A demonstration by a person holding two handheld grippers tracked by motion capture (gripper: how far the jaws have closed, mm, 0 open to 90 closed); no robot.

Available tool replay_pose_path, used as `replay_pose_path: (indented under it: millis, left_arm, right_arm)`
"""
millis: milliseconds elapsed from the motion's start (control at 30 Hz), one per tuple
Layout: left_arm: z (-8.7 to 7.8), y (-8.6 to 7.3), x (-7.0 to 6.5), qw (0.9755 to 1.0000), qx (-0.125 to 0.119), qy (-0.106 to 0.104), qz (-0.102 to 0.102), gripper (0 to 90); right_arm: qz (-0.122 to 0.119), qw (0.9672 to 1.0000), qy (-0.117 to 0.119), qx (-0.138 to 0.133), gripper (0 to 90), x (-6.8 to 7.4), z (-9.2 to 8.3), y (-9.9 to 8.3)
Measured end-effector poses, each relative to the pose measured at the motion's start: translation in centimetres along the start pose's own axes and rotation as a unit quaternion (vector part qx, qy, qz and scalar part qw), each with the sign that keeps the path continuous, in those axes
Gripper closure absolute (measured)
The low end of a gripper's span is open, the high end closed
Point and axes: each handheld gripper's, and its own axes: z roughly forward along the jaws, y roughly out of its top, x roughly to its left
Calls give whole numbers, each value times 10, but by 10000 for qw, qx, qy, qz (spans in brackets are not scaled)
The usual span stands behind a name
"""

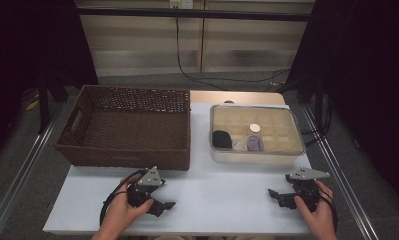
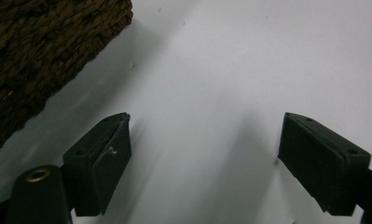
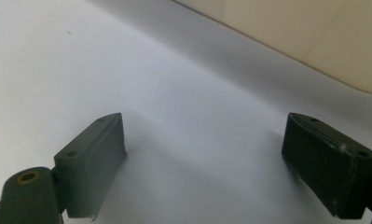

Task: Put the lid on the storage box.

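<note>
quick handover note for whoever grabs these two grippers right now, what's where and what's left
Left gripper: open, holding nothing, low over the white table in front of the brown wicker basket.
Right gripper: open, holding nothing, in front of the clear plastic compartment box.
Box contents: black bundle, pale item, purple item, small white round piece.
Done: nothing seen in the basket.
Left: probably moving the items from box to basket; the box looks closed by a clear lid, so check that first.

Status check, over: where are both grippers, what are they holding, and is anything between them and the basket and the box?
Left gripper open, empty, near wicker basket. Right gripper open, empty, below compartment box. White table between, nothing in the way.
</note>
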Motion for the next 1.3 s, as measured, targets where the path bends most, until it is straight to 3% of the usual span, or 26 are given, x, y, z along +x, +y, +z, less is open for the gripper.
replay_pose_path:
  millis: [100, 500, 600, 1300]
  left_arm:
    - [0, -2, 0, 9999, -19, 8, 107, 163]
    - [0, -5, 0, 9997, -140, -3, 196, 160]
    - [0, -5, -1, 9994, -80, 26, 324, 153]
    - [0, -7, -2, 9993, -157, 67, 341, 150]
  right_arm:
    - [0, 10000, 6, -2, 126, 0, 0, 0]
    - [12, 10000, 0, 1, 126, 0, 0, 0]
    - [13, 10000, 2, -2, 126, 0, 0, 0]
    - [-6, 10000, 9, -23, 126, 0, 0, 0]
